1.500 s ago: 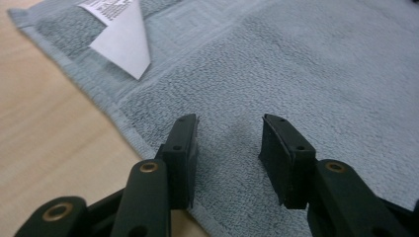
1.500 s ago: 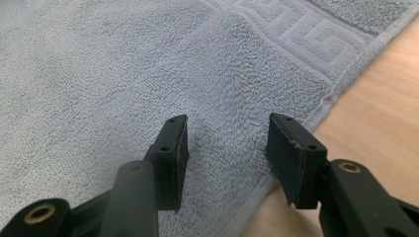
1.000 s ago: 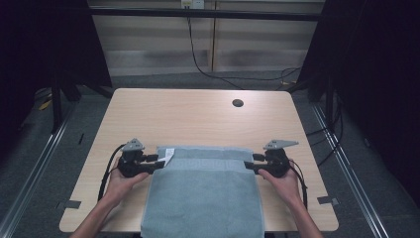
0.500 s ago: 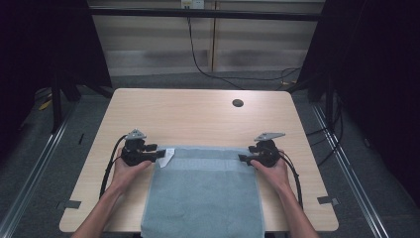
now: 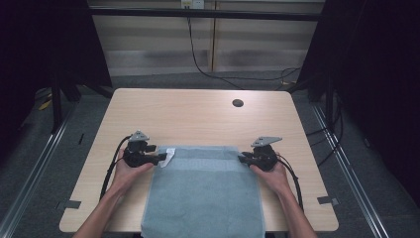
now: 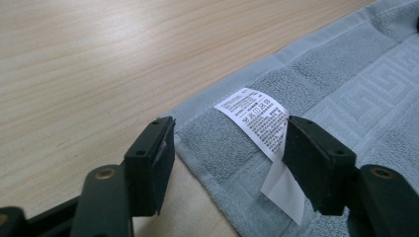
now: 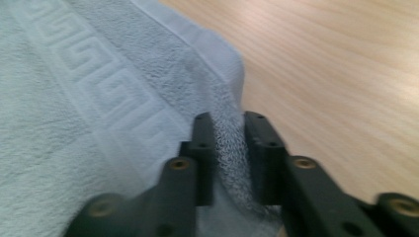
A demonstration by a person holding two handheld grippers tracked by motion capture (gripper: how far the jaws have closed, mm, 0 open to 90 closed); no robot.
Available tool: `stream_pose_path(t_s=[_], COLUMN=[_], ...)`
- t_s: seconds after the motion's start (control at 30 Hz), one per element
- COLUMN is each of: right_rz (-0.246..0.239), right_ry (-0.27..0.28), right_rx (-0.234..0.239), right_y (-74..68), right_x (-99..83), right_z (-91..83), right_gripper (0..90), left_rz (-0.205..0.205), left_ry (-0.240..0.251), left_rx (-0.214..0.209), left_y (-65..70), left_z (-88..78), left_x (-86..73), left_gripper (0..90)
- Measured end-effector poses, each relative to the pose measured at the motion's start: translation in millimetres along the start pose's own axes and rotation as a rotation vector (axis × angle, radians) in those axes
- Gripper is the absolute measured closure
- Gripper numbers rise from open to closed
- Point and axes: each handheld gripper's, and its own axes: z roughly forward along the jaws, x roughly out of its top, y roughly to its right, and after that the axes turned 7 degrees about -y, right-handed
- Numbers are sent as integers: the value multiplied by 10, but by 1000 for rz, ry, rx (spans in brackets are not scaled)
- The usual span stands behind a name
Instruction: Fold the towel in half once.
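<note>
A pale grey-blue towel [image 5: 203,193] lies flat on the wooden table [image 5: 198,114], its near end hanging over the front edge. My left gripper [image 5: 162,157] is at the towel's far left corner. Its jaws have just been opening and stand open [image 6: 230,133] on either side of that corner and its white care label [image 6: 254,118], with the pads off the cloth. My right gripper [image 5: 241,158] is at the far right corner. Its jaws have just been closing and are shut [image 7: 228,123] on a pinched fold of the towel's [image 7: 89,98] edge.
A dark round cable hole [image 5: 237,103] sits in the table's far right part. Bare wood stretches beyond the towel and to both sides. Grey tape marks [image 5: 72,204] lie near the front corners. Metal rails and cables run along the floor around the table.
The right gripper has shifted a little left and down onto the towel's corner and closed on it. The left gripper's jaws have spread wider around the labelled corner.
</note>
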Motion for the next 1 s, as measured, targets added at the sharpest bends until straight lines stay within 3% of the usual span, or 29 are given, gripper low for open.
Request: stream_pose_path(t_s=[0.13,0.33,0.47,0.6,0.67,0.77,0.9,1.0], right_rz=[11,16,27,32,42,50,57,64], right_ry=[-5,-4,-1,5,7,6,15,11], right_rx=[6,4,4,-1,-1,2,-1,4], right_y=[-9,-15,-13,-23,-25,-24,-35,-44], right_x=[6,5,0,-7,-10,-11,-18,-13], right_z=[1,1,-1,1,1,-1,5,6], right_gripper=[842,842,841,840,840,840,841,841], left_rz=[20,60,79,133,145,171,160,133], left_ry=[13,-33,-40,-45,-42,-39,-33,-29], left_rx=[-4,29,-6,0,-2,25,-19,-53], left_y=[45,89,101,159,199,228,253,264], left_z=[46,163,163,161,150,132,145,155], left_x=[9,29,17,-10,-26,-38,-34,-37], left_gripper=[313,301,285,288,349,528,735,810])
